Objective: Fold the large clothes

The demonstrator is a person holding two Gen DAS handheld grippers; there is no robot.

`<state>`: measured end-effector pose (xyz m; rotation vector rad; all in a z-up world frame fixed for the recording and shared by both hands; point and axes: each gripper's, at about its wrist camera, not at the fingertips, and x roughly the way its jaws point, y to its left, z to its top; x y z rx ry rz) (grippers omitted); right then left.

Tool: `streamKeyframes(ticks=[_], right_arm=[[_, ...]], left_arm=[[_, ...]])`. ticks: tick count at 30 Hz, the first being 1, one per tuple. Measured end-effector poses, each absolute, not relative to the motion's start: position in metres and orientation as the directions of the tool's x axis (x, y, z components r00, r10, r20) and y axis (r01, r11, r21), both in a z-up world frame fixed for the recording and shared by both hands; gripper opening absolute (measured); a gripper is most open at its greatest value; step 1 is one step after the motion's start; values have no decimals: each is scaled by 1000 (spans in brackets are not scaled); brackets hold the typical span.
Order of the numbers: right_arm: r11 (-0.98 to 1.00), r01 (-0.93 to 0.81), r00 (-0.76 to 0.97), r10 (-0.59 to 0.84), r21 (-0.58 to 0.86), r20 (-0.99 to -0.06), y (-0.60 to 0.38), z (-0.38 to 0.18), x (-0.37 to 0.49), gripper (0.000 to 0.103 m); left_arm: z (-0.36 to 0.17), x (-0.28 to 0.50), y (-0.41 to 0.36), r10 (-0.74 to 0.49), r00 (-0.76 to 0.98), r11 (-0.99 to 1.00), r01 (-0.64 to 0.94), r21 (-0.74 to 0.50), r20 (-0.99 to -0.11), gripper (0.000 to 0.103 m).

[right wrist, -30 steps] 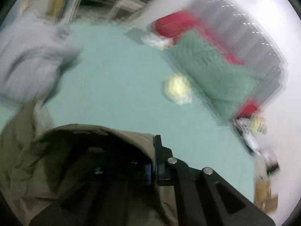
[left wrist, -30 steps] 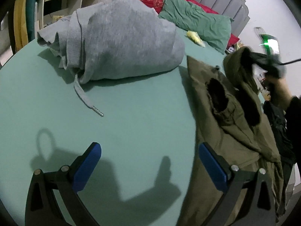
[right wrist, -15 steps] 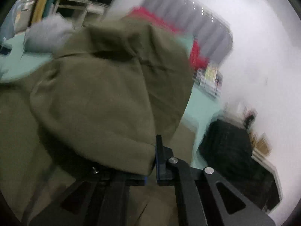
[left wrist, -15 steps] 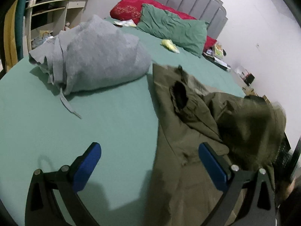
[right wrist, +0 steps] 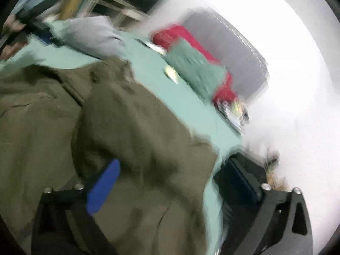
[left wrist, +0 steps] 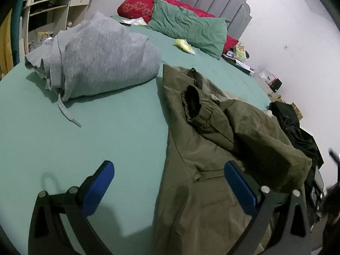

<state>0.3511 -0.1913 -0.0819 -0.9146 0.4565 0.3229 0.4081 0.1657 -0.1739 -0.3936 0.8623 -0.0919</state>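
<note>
Both hand-held grippers, left and right, gape empty above the olive jacket; right view seems blurred.

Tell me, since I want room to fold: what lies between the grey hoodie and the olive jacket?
Only bare green bedsheet separates the grey hoodie from the olive jacket, apart from the hoodie's drawstring; the left wrist view shows it.

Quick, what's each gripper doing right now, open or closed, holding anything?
Left gripper: open, holding nothing, over the edge of the olive-green jacket.
Right gripper: open, holding nothing; the view is blurred.
</note>
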Motion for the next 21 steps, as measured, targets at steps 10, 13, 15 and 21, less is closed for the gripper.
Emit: streamKeyframes(ticks=[10,13,15,21], right_arm=[[421,-789,524,80,-448,-848,-163,-113,470,1],[418,-523,816,-7,-743,-578,-162,-68,495,1],[397,-287,937,-75,-872,-342,-156,-45,506,1],[341,-241,952,-101,-909,-290,-158,-132,519,2]], left_arm=[[-181,415,168,-225,628,927,-96,-362,-745,103],[-176,413,174,-229,658,912,-112,-394,-717,103],[-172,409,178,-226,677,905,-121,-408,-700,103],[-172,406,184,-221,674,902,-133,-410,-705,103]])
